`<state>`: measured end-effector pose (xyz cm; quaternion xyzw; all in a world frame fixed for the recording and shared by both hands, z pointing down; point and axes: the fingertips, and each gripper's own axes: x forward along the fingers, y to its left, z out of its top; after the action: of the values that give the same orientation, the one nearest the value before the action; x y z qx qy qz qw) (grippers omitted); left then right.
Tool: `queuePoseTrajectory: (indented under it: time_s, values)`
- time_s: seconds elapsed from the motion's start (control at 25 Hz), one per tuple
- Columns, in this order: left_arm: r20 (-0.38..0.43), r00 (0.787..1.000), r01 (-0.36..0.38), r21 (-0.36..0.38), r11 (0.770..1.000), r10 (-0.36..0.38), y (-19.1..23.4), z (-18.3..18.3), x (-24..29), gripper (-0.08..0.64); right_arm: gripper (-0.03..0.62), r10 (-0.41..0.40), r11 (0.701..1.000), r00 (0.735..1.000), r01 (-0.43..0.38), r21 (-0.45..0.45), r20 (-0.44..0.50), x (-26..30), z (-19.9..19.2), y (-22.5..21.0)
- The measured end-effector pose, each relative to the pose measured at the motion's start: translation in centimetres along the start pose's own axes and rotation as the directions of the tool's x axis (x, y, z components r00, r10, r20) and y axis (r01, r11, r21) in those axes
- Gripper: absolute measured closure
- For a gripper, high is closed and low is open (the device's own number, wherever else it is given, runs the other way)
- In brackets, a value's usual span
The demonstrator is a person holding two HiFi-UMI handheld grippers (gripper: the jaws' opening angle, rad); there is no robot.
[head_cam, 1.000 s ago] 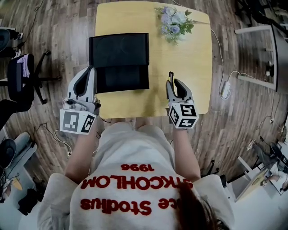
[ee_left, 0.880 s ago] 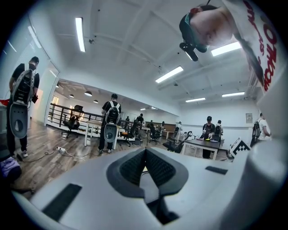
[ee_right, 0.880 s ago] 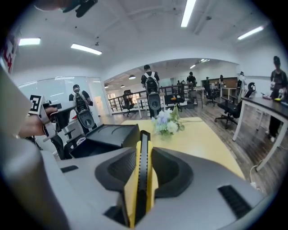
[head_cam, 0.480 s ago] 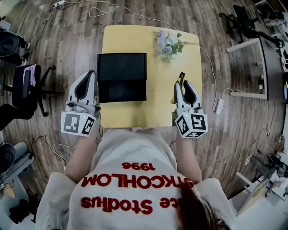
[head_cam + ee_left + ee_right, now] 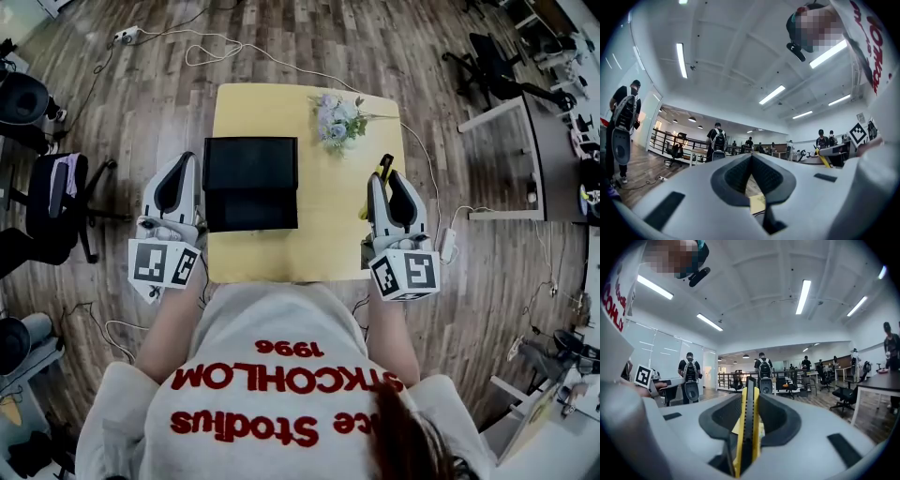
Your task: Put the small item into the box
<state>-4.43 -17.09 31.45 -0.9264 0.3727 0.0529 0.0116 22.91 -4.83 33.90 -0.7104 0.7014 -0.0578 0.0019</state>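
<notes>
Counts:
- Surface [image 5: 319, 253], yellow top: 1.
- Black box [image 5: 250, 183]: 1.
- Flower bunch [image 5: 336, 120]: 1.
- Claws: 2, left claw [image 5: 183, 157] and right claw [image 5: 386, 176].
- Marker cubes: 2, one per claw, left cube [image 5: 164, 264] and right cube [image 5: 406, 274].
- Utility knife [image 5: 749, 427], yellow and black: 1.
- Office chairs on the floor: at least 2, one [image 5: 56, 202] at the left and one [image 5: 489, 61] at the upper right. Others are cropped and are not counted.

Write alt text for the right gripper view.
The right gripper has its grey jaws clamped on a slim yellow-and-black utility knife, which is seen edge-on and points away from the camera. Beyond, people wearing backpacks stand under long ceiling strip lights.
</notes>
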Motion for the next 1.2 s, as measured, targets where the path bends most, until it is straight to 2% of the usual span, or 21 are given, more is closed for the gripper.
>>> queuePoseTrajectory:
  time_s: [0.2, 0.4, 0.56, 0.84, 1.0, 1.08, 1.2]
  values:
    - [0.009, 0.999, -0.038, 0.004, 0.999, 0.038, 0.7, 0.3, -0.7, 0.554, 0.477, 0.047, 0.999, 0.999, -0.047, -0.012, 0.003, 0.5, 0.7, 1.1]
    - [0.007, 0.994, -0.110, 0.013, 0.994, 0.110, 1.8, 0.4, -2.6, 0.554, 0.477, 0.163, 0.986, 0.987, -0.162, -0.032, 0.004, 2.3, 1.0, 3.7]
    - [0.003, 0.983, -0.186, 0.023, 0.982, 0.186, 3.8, 0.6, -5.2, 0.554, 0.477, 0.261, 0.964, 0.965, -0.261, -0.047, 0.002, 4.4, 1.0, 7.2]
    - [-0.010, 0.950, -0.313, 0.033, 0.949, 0.313, 6.7, 0.0, -9.8, 0.554, 0.477, 0.410, 0.910, 0.911, -0.412, -0.050, -0.042, 7.4, -0.9, 12.5]
    - [-0.039, 0.938, -0.343, 0.015, 0.939, 0.344, 7.2, -1.6, -11.0, 0.554, 0.477, 0.483, 0.870, 0.866, -0.492, -0.044, -0.133, 8.3, -4.3, 14.8]
    - [-0.053, 0.936, -0.349, 0.005, 0.937, 0.348, 7.3, -2.3, -11.2, 0.554, 0.477, 0.529, 0.837, 0.826, -0.546, -0.042, -0.195, 8.6, -6.4, 16.2]
    - [-0.074, 0.933, -0.354, -0.010, 0.935, 0.353, 7.5, -3.4, -11.4, 0.554, 0.477, 0.594, 0.781, 0.750, -0.624, -0.016, -0.291, 8.9, -10.1, 18.4]
